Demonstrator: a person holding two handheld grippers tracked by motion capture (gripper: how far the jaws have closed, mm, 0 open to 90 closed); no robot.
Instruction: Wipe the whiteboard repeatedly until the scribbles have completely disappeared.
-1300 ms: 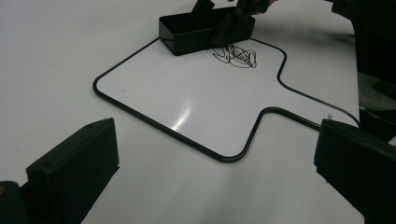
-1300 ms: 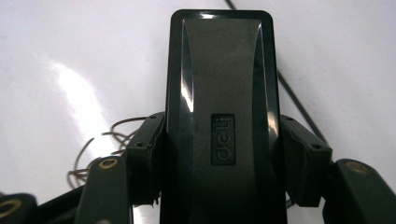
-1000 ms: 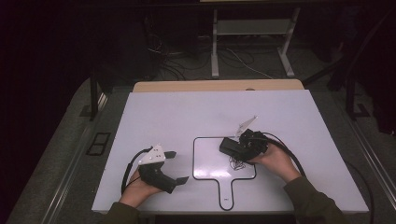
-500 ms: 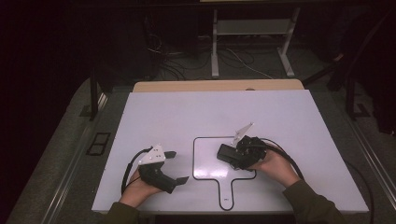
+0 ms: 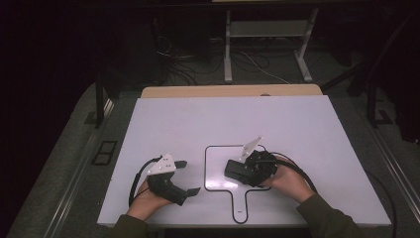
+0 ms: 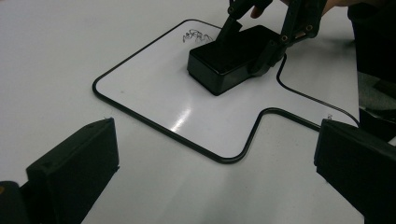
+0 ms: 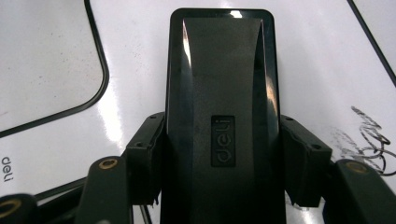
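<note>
Looking down, the right gripper [image 5: 236, 170] pinched the black eraser [image 5: 238, 170] on the whiteboard [image 5: 216, 171]; the left gripper [image 5: 188, 177] stood spread. Its own view showed the eraser [image 6: 229, 58] rigid. Right view: glossy, likely light eraser [image 7: 221, 107] clamped at mid-sides.

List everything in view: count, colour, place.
eraser: 1, black, flat on the whiteboard, clamped in the right tongs
whiteboard: 1, white with black rim and short handle, near edge of the table, handle toward the person
scribble: 1, black, on the whiteboard beside the eraser
table: 1, white top, wooden strip at the far edge
desk frame: 1, pale, on the floor beyond the table
floor cables: several, dark and pale, beyond the table
left tongs: 1, black with grey plate, left of the whiteboard, open, holding nothing
right tongs: 1, black, over the whiteboard, shut on the eraser
hands: 2, at the near edge, one on each pair of tongs
</note>
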